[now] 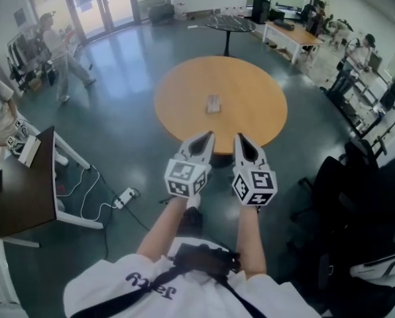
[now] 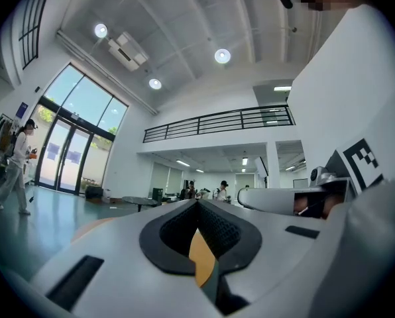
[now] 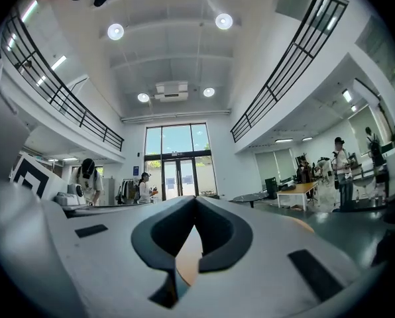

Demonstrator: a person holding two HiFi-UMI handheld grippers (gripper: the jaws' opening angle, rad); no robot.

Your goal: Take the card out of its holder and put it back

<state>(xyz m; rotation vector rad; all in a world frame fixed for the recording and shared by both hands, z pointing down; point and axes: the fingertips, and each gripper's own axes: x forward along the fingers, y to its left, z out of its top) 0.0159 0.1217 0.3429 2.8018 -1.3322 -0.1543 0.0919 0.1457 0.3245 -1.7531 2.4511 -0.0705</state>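
Observation:
A small pale card holder (image 1: 213, 103) lies near the middle of the round wooden table (image 1: 250, 91); from here I cannot make out the card in it. Both grippers are held level, side by side, short of the table's near edge and well apart from the holder. My left gripper (image 1: 209, 136) (image 2: 197, 203) is shut with nothing in it. My right gripper (image 1: 240, 136) (image 3: 195, 199) also has its tips together and is empty. Through the gap behind each pair of jaws only the orange tabletop (image 2: 201, 260) (image 3: 184, 260) shows.
A dark desk (image 1: 25, 191) stands at the left, with a power strip and cables (image 1: 124, 196) on the floor beside it. Black chairs (image 1: 343, 184) crowd the right. Behind the table are a small dark round table (image 1: 229, 24) and a wooden desk (image 1: 293, 35). People stand at the room's edges.

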